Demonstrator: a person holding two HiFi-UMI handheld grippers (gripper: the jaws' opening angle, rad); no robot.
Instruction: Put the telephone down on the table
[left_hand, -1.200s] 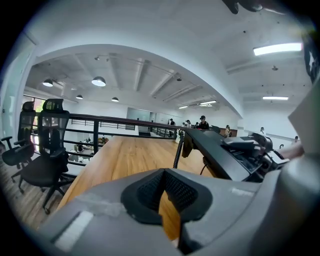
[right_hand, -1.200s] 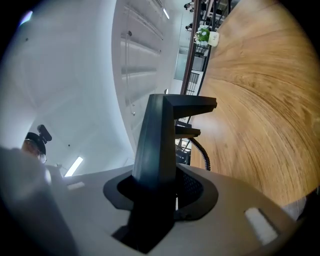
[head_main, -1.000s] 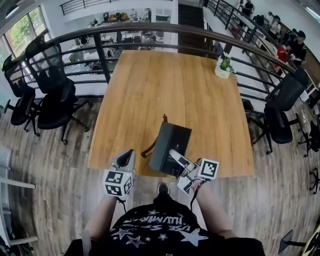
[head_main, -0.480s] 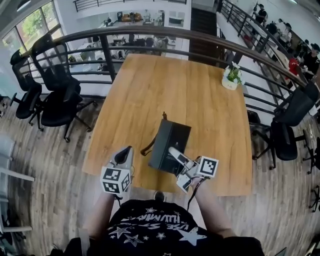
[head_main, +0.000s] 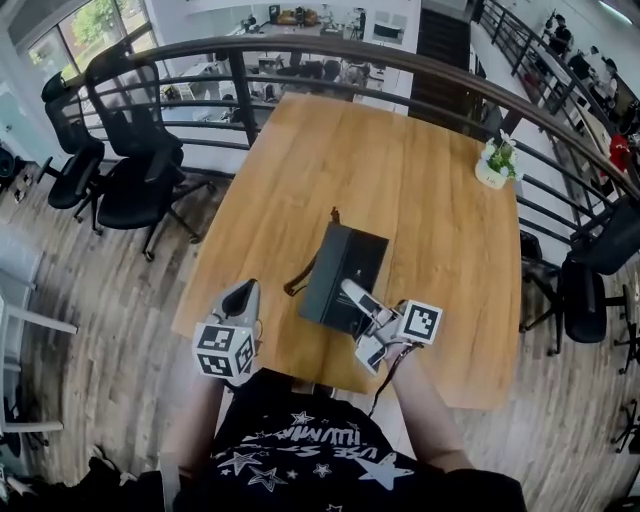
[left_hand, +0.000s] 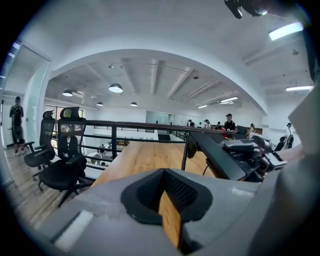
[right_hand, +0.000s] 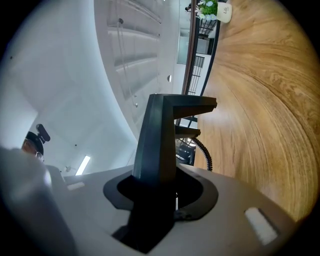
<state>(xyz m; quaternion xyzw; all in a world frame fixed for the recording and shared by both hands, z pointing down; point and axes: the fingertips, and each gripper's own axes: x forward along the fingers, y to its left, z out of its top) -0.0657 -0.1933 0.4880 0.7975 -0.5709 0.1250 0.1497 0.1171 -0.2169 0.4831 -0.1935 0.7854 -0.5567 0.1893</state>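
Where the wooden tabletop (head_main: 400, 170) meets its near edge, a black telephone (head_main: 343, 277) is held, somewhat right of the middle of that edge, by the right gripper (head_main: 350, 292); the jaws are clamped on the telephone's near end, which is seen as a dark slab between the pads in the right gripper view; the body is tilted and, in the left gripper view, appears raised clear of the wood; a dark cord (head_main: 300, 282) is trailed from its left side. Left gripper (head_main: 245, 292): carried at the near left corner of the tabletop, beside the telephone but apart from it; jaws drawn together at the tips, nothing gripped. Potted plant (head_main: 497, 162): set at the far right edge. Black office chairs (head_main: 140, 170): ranged beyond the left edge; a dark curved railing (head_main: 400, 62) is seen past the far edge.
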